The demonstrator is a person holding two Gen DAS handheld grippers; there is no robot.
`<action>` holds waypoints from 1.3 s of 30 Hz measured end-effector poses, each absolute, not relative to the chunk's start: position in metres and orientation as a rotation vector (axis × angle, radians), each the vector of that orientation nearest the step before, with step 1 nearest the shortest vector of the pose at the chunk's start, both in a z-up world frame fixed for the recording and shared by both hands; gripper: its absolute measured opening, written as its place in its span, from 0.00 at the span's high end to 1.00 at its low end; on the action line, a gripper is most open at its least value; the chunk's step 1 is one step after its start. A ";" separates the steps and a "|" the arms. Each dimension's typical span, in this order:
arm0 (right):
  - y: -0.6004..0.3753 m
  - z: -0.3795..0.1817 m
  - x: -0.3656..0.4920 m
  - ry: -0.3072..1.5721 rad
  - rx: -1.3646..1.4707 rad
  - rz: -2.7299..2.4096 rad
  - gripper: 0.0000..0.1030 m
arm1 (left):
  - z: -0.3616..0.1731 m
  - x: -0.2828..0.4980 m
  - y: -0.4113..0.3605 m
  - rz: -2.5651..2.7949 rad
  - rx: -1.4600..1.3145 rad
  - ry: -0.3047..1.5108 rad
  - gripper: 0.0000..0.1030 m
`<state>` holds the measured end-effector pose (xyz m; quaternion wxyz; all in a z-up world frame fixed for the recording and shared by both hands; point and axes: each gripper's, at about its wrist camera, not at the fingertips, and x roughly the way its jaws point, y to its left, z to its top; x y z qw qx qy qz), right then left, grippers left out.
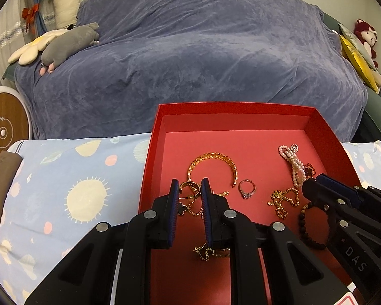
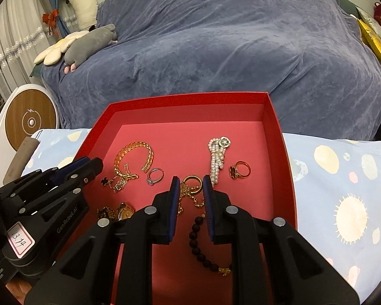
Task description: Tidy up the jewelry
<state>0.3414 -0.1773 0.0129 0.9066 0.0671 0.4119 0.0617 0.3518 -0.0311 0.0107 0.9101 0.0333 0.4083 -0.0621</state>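
Observation:
A red box [image 1: 149, 152] [image 2: 287, 157] holds the jewelry. In the left wrist view I see a gold cuff bracelet [image 1: 216, 158], a silver ring [image 1: 247, 191], a pearl bracelet [image 1: 293, 164], a gold chain [image 1: 283, 202] and a dark bead bracelet [image 1: 305, 231]. My left gripper [image 1: 189, 186] is open over a gold ring [image 1: 190, 186] and a black clover chain [image 1: 182, 207]. My right gripper [image 2: 191, 184] is open over a gold ring with chain [image 2: 192, 181], beside the pearl bracelet [image 2: 216, 162] and a red clover ring [image 2: 238, 169]. Nothing is held.
The box lies on a light blue patterned cloth [image 1: 76, 190] [image 2: 343, 190]. Behind is a sofa under a blue-grey cover [image 1: 203, 50] with plush toys [image 1: 68, 43]. A round wood-faced device [image 1: 2, 129] stands at the left. A gold watch [image 2: 124, 212] lies near the box front.

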 end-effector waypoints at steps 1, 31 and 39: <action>-0.177 0.014 0.341 0.849 0.140 0.126 0.82 | 0.011 0.351 -0.031 -0.128 0.069 0.836 0.83; -0.194 0.065 0.114 0.763 0.143 0.131 0.32 | 0.062 0.141 -0.006 -0.111 0.069 0.787 0.32; -0.175 0.043 0.109 0.786 0.052 0.112 0.28 | 0.032 0.125 -0.015 -0.107 0.126 0.830 0.21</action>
